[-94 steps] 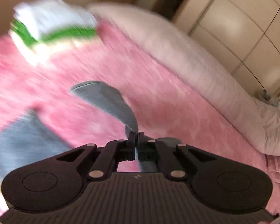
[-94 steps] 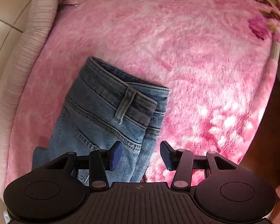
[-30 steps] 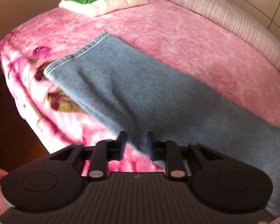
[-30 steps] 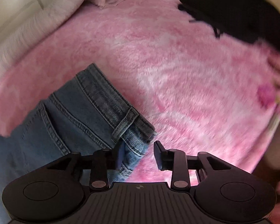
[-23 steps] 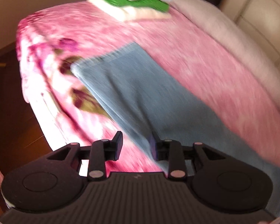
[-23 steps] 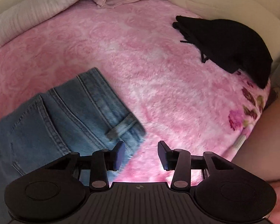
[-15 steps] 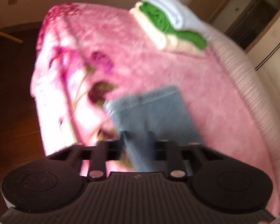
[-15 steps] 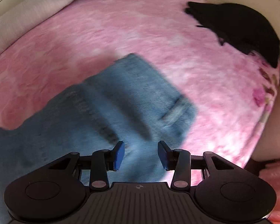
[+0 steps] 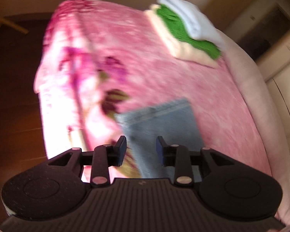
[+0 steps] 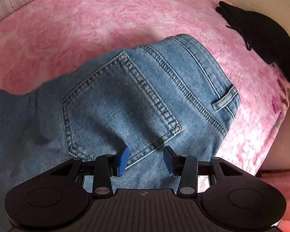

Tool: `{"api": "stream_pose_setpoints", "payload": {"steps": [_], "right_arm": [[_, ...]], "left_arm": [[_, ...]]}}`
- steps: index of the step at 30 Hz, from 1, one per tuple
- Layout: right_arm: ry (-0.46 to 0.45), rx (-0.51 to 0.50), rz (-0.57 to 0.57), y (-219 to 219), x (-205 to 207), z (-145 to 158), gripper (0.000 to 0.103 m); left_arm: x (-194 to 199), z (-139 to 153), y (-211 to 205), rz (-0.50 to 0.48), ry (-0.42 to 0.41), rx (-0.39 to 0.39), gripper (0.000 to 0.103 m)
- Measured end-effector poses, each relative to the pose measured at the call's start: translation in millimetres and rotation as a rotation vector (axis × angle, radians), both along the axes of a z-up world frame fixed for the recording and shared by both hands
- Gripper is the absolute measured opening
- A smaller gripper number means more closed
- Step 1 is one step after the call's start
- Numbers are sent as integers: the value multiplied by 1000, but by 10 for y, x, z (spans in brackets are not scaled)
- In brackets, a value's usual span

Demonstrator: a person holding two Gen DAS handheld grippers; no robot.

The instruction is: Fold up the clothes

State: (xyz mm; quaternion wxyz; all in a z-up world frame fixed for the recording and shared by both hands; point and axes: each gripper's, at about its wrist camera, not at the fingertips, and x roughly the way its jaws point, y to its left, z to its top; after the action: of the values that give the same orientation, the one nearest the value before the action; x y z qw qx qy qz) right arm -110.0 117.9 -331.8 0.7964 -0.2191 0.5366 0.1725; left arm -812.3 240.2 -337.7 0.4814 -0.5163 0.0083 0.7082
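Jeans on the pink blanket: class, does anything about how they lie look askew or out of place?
Yes. The jeans lie aslant on the pink blanket, the seat bunched into wrinkles around the back pocket; the leg end lies near the bed's edge.

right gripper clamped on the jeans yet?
No, the right gripper is open, its blue pads spread apart above the back pocket of the jeans, with denim visible between them.
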Motion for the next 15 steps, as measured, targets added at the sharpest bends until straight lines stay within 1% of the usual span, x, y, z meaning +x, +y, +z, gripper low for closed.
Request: {"api": "stream_pose_setpoints", "payload": {"steps": [2, 4, 5, 6, 7, 9, 11, 12, 13, 15], "right_arm": [[-13, -7, 4, 12, -30, -23, 43], [-27, -15, 9, 24, -63, -40, 43], [-33, -19, 13, 31, -77, -50, 43], [-39, -23, 18, 37, -87, -59, 43], [-44, -28, 25, 43, -93, -67, 43], [-50, -36, 39, 53, -102, -73, 44], [-50, -37, 42, 54, -99, -80, 44], [-50, -37, 42, 55, -97, -84, 44], [-51, -38, 41, 57, -96, -87, 45], [-55, -40, 37, 60, -99, -95, 45]], "left_arm": [[-126, -50, -18, 45, -12, -12, 27], [-148, -82, 93, 13, -19, 3, 26], [-109, -63, 132, -5, -2, 5, 24], [-71, -44, 170, -23, 16, 7, 16], [-32, -25, 208, -42, 34, 8, 1], [168, 138, 231, -130, 163, 38, 1], [438, 284, 246, -281, 300, 98, 1], [536, 311, 260, -344, 327, 112, 1], [594, 313, 273, -372, 337, 112, 1], [573, 262, 286, -327, 336, 97, 0]]}}
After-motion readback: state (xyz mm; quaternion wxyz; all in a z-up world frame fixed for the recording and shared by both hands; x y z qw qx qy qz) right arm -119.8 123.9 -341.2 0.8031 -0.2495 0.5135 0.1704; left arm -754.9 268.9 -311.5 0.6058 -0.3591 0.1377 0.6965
